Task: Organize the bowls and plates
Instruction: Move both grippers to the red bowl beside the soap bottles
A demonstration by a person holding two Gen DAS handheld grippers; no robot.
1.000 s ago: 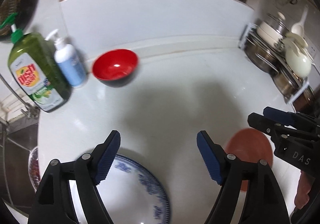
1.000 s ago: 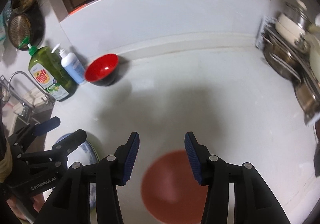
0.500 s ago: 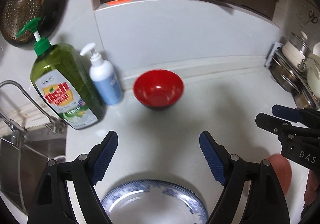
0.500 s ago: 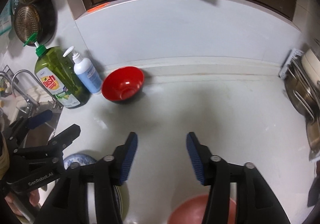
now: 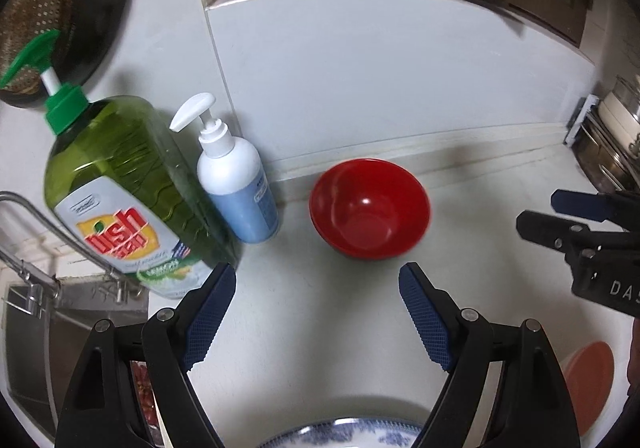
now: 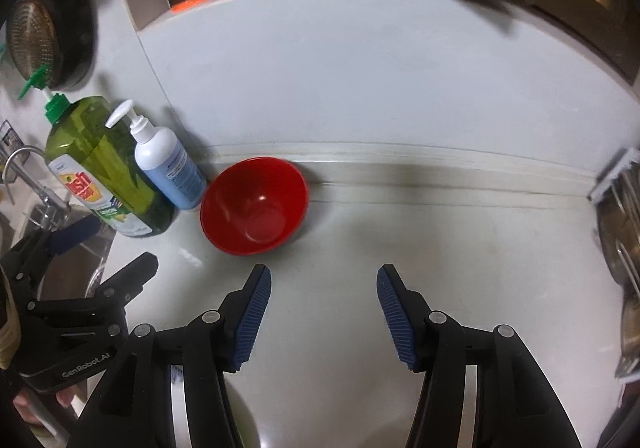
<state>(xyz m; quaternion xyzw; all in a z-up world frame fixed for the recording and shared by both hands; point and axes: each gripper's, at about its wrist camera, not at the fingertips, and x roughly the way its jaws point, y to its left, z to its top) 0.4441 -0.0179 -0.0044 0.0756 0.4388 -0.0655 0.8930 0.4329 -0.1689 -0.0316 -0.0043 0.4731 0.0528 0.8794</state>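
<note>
Since a second ago both views have been swung up from the plates toward the back wall, which suggests the bowl is to be fetched next. At 6 o'clock the blue plate [image 5: 340,438] is nearly lost from view. The left tool [image 5: 316,318] and right tool [image 6: 324,318] are held level, empty, jaws apart. The bowl [image 5: 370,213] is seen at 12 o'clock on the table [image 5: 480,248], just beside the soap bottles.
</note>
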